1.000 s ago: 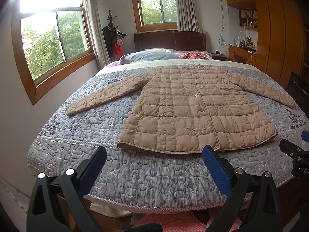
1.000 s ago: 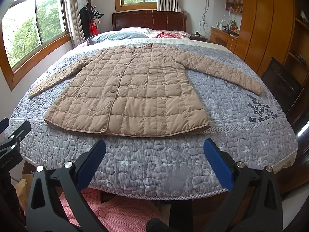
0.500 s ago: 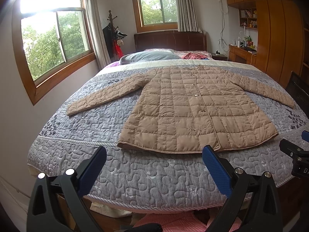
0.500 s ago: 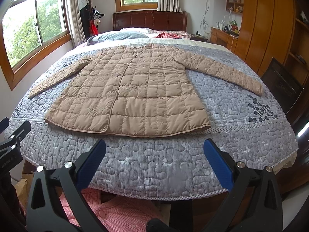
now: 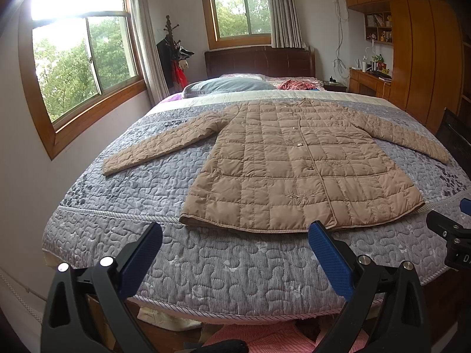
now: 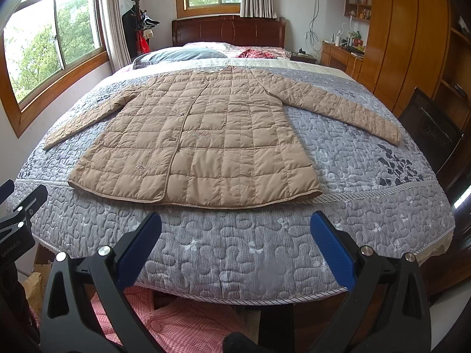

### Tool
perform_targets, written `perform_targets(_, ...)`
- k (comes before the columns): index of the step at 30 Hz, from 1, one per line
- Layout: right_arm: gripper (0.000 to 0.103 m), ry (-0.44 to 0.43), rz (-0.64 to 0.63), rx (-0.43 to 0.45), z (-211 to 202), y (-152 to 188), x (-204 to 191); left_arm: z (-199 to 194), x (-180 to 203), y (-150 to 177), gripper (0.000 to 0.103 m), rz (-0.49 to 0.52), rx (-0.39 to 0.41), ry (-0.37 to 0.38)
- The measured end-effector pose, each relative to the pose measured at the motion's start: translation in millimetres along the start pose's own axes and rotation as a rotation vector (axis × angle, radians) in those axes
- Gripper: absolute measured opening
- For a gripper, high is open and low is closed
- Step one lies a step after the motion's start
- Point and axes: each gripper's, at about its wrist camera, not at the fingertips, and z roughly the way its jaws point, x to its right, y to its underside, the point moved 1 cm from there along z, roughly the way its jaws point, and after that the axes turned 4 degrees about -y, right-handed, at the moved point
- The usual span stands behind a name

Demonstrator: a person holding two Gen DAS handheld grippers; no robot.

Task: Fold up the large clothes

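A tan quilted long coat lies flat, front side up, on the grey quilted bedspread, both sleeves spread out to the sides. It also shows in the right wrist view. My left gripper is open and empty, held off the foot of the bed, short of the coat's hem. My right gripper is open and empty, also short of the hem. The right gripper's tip shows at the right edge of the left wrist view.
Pillows and a red garment lie by the dark headboard. A wooden wardrobe and a desk stand on the right, a dark chair by the bed. Windows and a coat rack on the left.
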Motion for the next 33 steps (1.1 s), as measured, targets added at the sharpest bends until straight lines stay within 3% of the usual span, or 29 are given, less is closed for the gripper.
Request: perform_targets(33,0.1,-0.001,-0.006,0.002,-0.2,-4.0,-2.8,0.7,1.0,1.2,0.099,0.002,0.002,0.0)
